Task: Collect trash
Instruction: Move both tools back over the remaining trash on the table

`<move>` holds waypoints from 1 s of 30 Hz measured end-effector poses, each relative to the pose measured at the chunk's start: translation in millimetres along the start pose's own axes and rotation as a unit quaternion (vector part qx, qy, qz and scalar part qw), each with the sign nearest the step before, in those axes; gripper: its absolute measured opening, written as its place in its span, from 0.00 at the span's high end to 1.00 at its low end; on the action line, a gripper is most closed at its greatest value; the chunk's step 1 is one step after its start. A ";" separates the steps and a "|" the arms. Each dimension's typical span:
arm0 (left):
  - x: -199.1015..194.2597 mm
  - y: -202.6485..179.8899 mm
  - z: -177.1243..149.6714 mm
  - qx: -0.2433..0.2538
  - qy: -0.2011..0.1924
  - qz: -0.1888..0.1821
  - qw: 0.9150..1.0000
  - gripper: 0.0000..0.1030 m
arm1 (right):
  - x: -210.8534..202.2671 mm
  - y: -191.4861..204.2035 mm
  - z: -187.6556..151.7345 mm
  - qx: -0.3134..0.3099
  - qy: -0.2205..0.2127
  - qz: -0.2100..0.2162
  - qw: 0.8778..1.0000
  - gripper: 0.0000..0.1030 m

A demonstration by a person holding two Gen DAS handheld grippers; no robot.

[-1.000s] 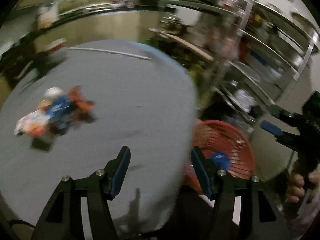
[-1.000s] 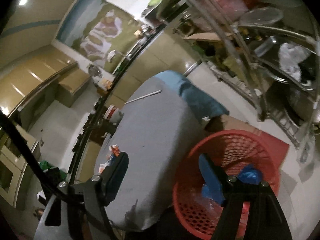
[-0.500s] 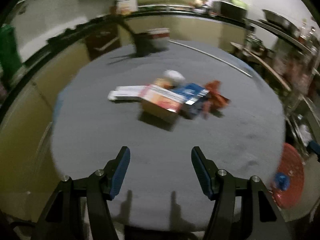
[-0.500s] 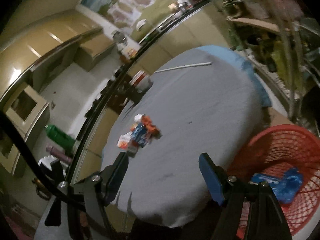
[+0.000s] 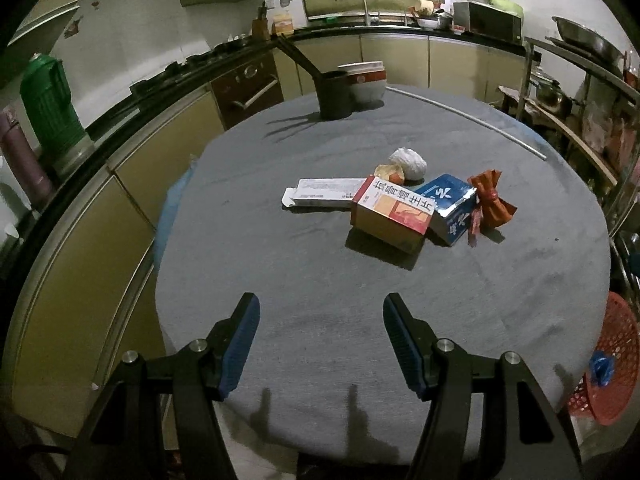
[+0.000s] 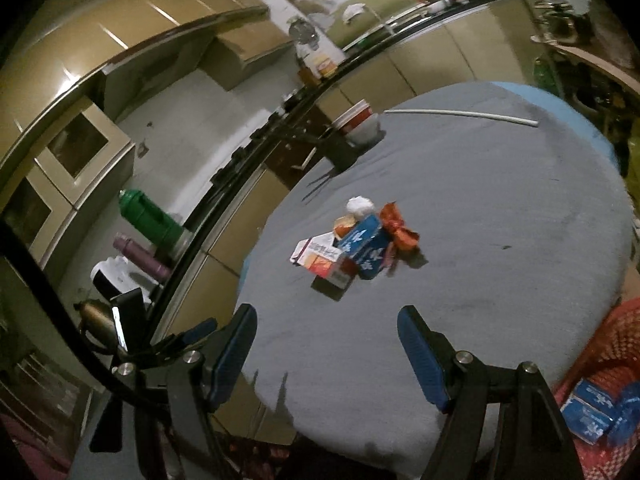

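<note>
On the grey-clothed round table [image 5: 280, 264], near its middle, the remaining trash is found in one tight cluster: a red-and-white carton [image 5: 390, 218] nearest, a blue carton [image 5: 452, 210] touching it on the right, a flat white box [image 5: 324, 194] to the left, an orange wrapper [image 5: 490, 204] at the far right, and a white crumpled ball [image 5: 409, 164] with a small orange scrap [image 5: 390, 172] behind. Compared with a second ago, when the left camera was swung toward the red basket [image 5: 616, 364] and blurred, the view is now steadied and centred on the cluster; the left gripper [image 5: 320, 346] is held wide apart and empty, well short of the pile. The right gripper [image 6: 326, 356] is likewise turned from the basket to the table, wide apart and empty. A drop-off is judged complete and a fresh pick is judged to be in preparation. Blue packets [image 6: 600, 406] are noted already in the basket at the right edge. The basket is cut off in both views, so its contents cannot be fully counted. Items beneath the cartons, if any, are hidden. A dark cup [image 5: 334, 94] and a bowl [image 5: 366, 82] stand at the far edge; whether these count as trash cannot be told.
</note>
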State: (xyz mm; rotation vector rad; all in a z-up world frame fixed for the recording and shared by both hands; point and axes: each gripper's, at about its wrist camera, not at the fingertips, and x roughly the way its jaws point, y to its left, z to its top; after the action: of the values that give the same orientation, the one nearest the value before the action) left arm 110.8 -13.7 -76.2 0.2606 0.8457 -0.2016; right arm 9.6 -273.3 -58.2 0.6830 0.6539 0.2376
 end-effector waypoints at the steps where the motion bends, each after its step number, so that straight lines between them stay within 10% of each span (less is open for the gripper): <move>1: 2.3 -0.1 -0.1 0.000 0.004 0.000 1.000 0.37 | 3.8 1.7 0.7 -0.001 0.002 0.002 1.000 0.26; 30: 44.9 -16.5 19.6 -0.001 0.049 -0.023 0.999 0.37 | 103.1 -37.4 67.1 0.005 0.025 -0.021 0.999 0.26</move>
State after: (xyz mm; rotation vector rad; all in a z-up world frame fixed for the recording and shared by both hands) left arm 149.2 -38.6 -100.2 0.2502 0.9497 -0.2326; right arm 131.8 -293.7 -92.6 0.6747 0.7170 0.2128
